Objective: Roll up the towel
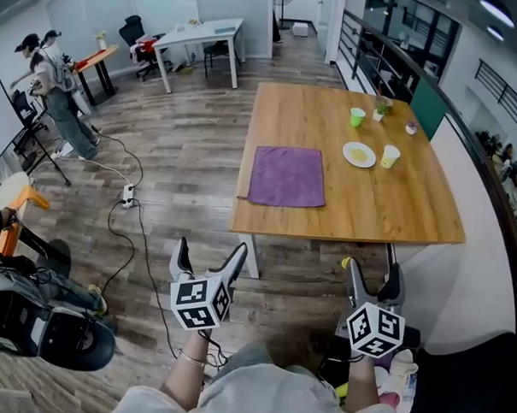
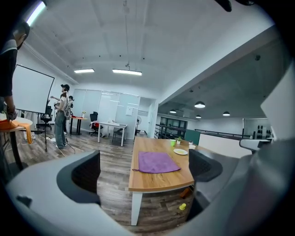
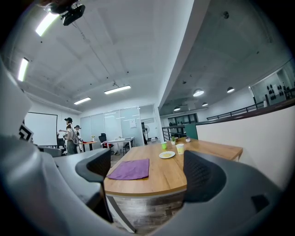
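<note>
Currently the towel (image 1: 287,176) is spread flat near the front-left edge of the worktop (image 1: 395,218), well apart from the left claw (image 1: 209,259) and right claw (image 1: 372,279), both held open and empty; a lopsided roll could be caused if its corners are gripped unevenly

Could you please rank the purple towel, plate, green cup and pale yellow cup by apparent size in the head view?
1. purple towel
2. plate
3. green cup and pale yellow cup: these look about alike.
</note>
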{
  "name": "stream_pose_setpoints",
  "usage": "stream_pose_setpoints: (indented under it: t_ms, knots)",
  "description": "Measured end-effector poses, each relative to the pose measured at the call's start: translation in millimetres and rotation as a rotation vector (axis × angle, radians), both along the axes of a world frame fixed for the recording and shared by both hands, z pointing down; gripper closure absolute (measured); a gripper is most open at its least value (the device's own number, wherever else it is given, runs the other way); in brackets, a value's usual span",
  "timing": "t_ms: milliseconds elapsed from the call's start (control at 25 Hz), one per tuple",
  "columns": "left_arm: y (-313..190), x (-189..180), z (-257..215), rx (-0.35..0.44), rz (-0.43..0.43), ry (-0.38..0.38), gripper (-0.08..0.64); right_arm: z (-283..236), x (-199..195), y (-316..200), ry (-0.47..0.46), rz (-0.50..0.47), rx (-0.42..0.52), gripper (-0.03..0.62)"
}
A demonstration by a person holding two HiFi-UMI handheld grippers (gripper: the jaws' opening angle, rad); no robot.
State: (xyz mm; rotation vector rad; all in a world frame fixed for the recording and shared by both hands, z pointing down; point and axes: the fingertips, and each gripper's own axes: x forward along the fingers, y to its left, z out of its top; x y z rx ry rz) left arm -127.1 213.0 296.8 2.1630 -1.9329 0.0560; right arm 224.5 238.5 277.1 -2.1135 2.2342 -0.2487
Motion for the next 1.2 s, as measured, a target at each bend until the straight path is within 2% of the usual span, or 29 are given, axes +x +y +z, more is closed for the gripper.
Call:
stream_pose_setpoints:
  t_ms: [240, 560, 880, 1200]
  knots:
    - [-30, -6, 4, -0.022, -0.008, -0.008, -0.025, 9, -1, -34, -0.005, -0.006, -0.032, 0.105]
    - [-104, 5, 25, -0.038, 0.011, 0.004, -0.025, 27, 8, -103, -0.002, -0.007, -0.055, 0.106]
    - [-230, -29, 11, -0.032, 0.031, -0.002, -0.025, 8, -17, -223, 0.011, 0.014, -0.047, 0.106]
    - [-320, -42, 5, -0.026, 0.053, 0.008, -0.025, -1, -25, -304, 0.022, 0.025, -0.047, 0.106]
